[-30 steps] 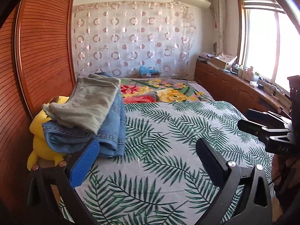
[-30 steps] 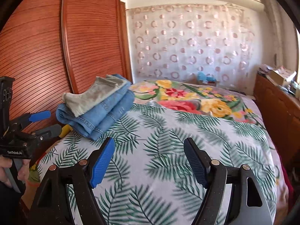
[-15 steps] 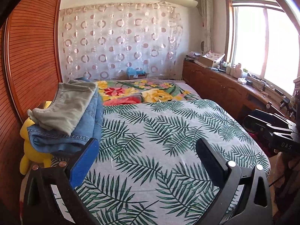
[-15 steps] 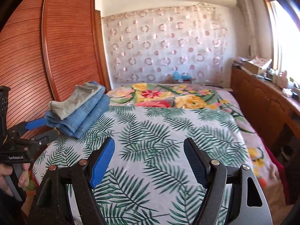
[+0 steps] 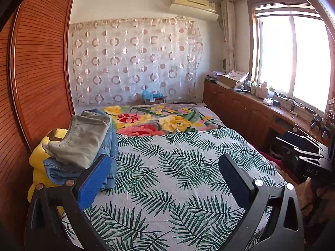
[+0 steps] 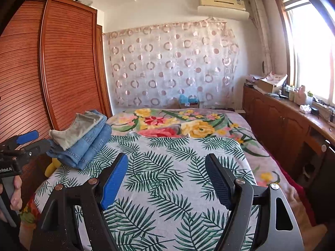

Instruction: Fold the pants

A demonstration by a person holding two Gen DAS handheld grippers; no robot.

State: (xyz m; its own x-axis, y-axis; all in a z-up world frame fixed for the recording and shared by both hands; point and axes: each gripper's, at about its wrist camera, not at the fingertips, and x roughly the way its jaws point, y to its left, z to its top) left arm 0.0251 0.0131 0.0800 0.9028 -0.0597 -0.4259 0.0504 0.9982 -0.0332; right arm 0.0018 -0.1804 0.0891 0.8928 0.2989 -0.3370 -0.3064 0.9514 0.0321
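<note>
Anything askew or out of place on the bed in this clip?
Mostly tidy. The folded pants stack sits at the bed's left edge, partly over a yellow plush toy wedged against the wardrobe, so it leans slightly. Nothing spilled or damaged.

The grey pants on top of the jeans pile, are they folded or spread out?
Folded. The grey pants lie as a compact layered bundle on the stacked jeans, at the bed's left edge.
</note>
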